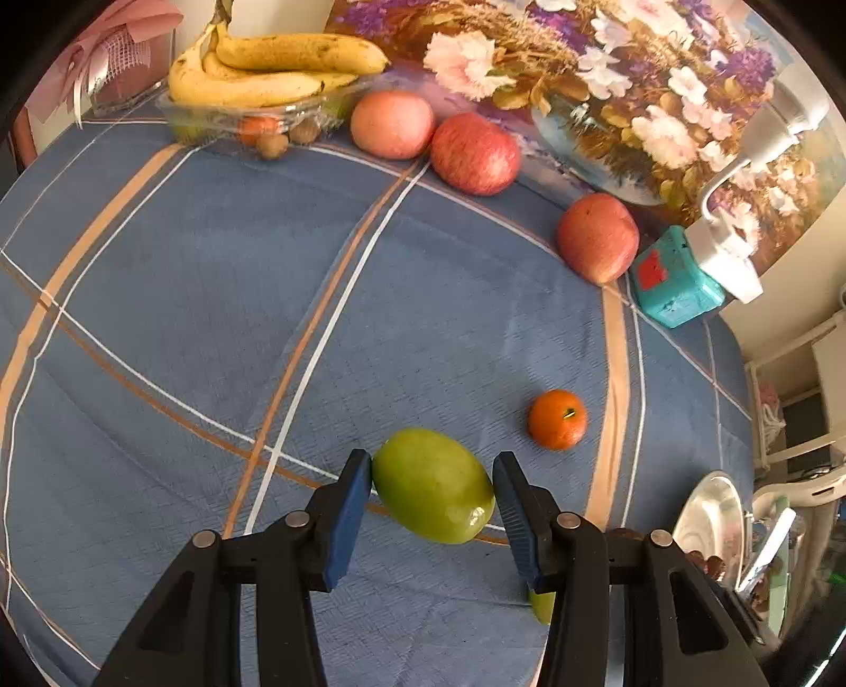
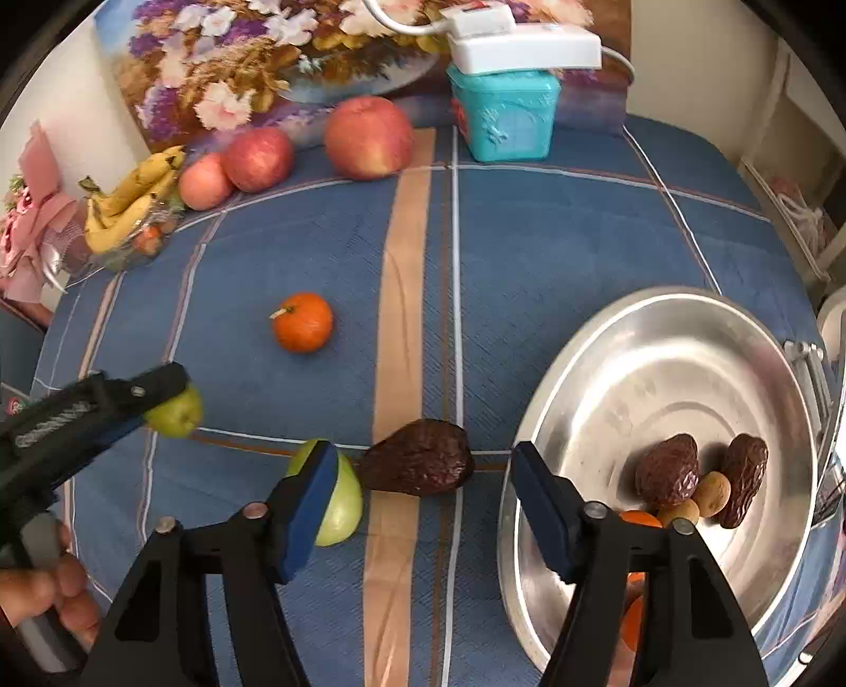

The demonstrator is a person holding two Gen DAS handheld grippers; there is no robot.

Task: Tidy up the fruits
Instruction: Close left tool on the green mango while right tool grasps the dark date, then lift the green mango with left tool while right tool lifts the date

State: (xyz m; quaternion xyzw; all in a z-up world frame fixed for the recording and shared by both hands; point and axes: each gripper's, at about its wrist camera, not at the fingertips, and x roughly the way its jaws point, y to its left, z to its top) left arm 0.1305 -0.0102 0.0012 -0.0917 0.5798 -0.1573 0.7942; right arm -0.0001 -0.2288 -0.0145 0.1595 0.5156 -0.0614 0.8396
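Observation:
My left gripper (image 1: 433, 465) is shut on a green fruit (image 1: 433, 486), pads pressed against both its sides just above the blue checked cloth. The right wrist view shows that gripper (image 2: 164, 386) and fruit (image 2: 177, 412) at the left. My right gripper (image 2: 423, 460) stands open, a dark brown avocado (image 2: 420, 465) lying on the cloth between its fingertips, untouched. A second green fruit (image 2: 338, 502) lies partly hidden behind its left finger. A mandarin (image 2: 302, 322) sits alone mid-cloth. A metal bowl (image 2: 581, 338) at the right holds dark wrinkled fruits, small brown ones and something orange.
Three red apples (image 2: 368, 137) line the back edge by a flower painting. Bananas (image 1: 275, 68) rest on a clear tray (image 1: 174, 111) at the back left. A teal box (image 2: 505, 119) carries a white power strip (image 2: 523, 42). A hand (image 2: 58, 592) grips the left tool.

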